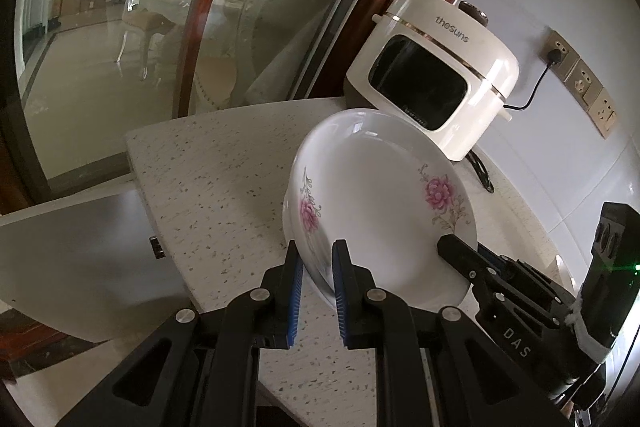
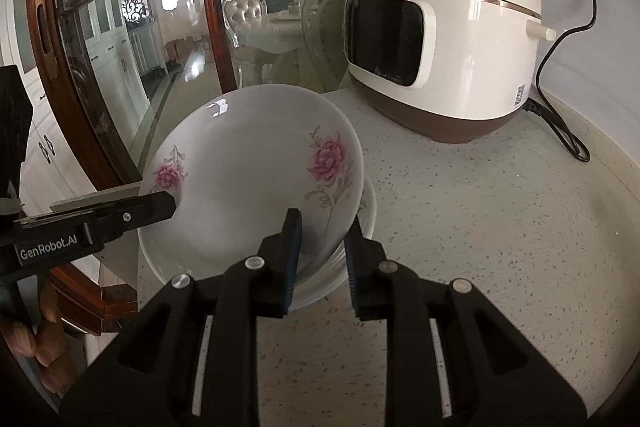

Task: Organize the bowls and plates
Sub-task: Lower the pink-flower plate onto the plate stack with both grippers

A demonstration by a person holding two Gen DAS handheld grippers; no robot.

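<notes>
Gripping one floral plate (image 1: 372, 195) rim, both tools hover over speckled counter (image 1: 208, 171) beside glass door (image 1: 120, 27).

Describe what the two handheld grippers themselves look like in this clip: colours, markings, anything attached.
Both are matte black plastic linkages with silver pivot pins and ribbed blue pads on the fingers. The left gripper bears white "GenRobot.AI" lettering on its side. The right gripper carries "DAS" lettering, white wrapping at its rear and a green light. Bare fingers hold the left one; no sleeve shows.
</notes>
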